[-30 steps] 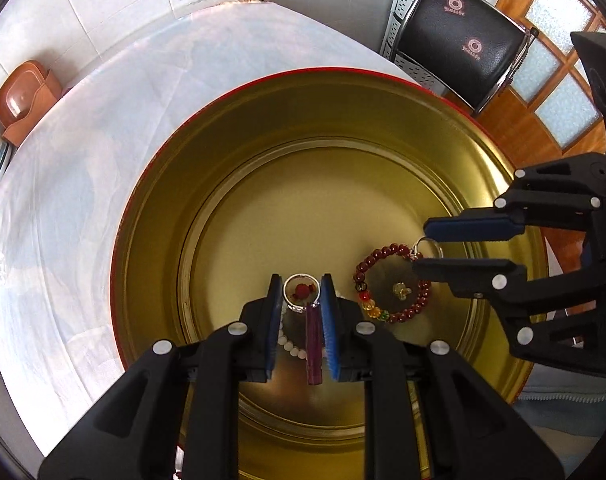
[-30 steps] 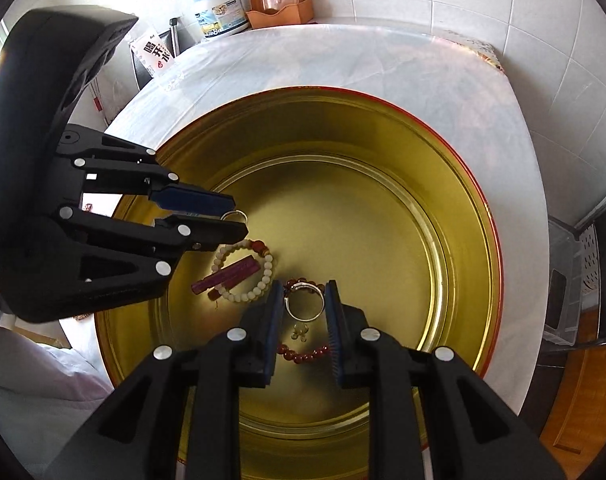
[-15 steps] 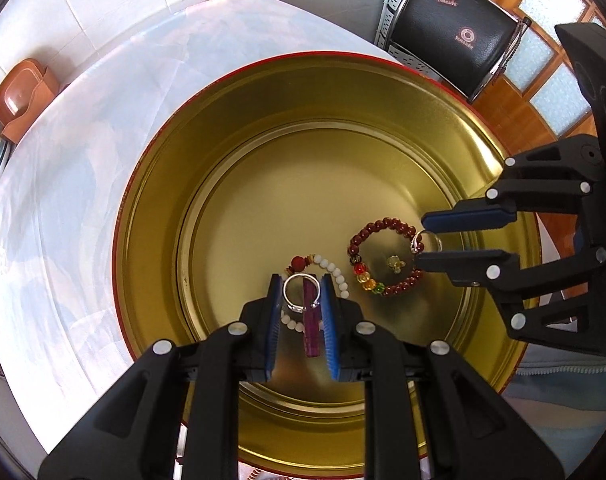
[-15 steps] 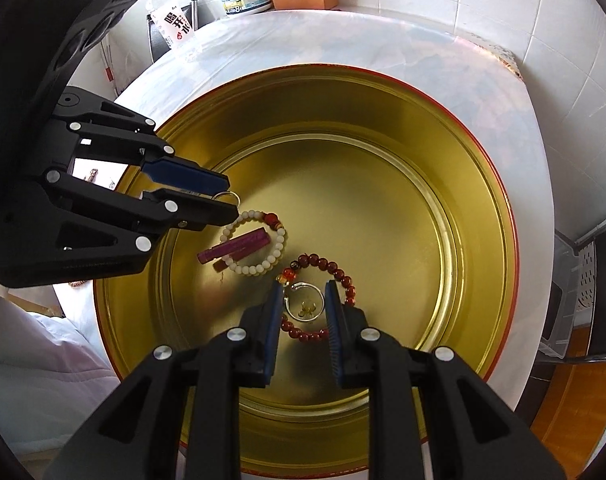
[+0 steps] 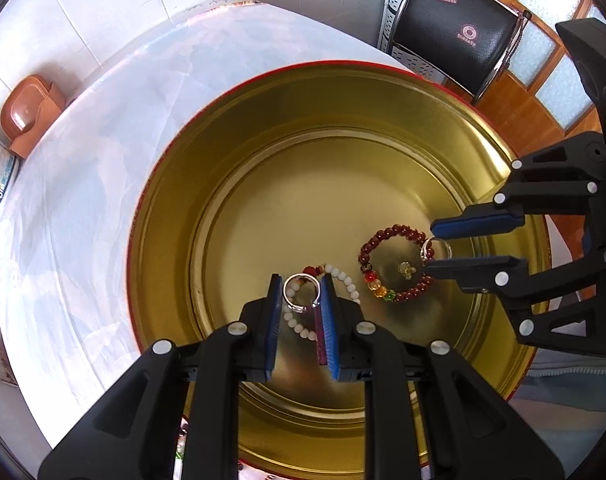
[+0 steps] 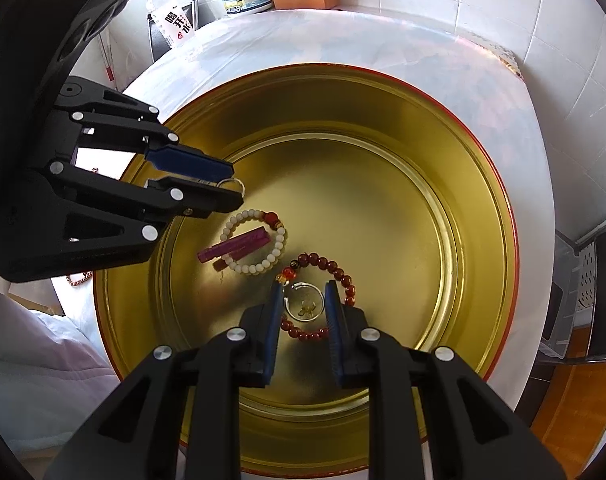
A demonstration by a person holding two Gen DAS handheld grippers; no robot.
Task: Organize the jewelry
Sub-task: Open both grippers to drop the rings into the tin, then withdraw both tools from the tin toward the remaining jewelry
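Tin (image 5: 175, 216) has shifted; bracelets (image 5: 395, 264) lie under both ring-holding claws.

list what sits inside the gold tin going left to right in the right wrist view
purple clip → white bead bracelet → red bead bracelet, all lying on the floor of the gold tin. The small gold charm overlaps the red bracelet's span, so I leave it out.

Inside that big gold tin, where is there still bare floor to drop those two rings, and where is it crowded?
The gold tin is bare across its far half and toward the right wall, beyond the red bead bracelet. The near left is crowded: the white bead bracelet lies over a purple bar, with the red one and a small gold charm beside it.
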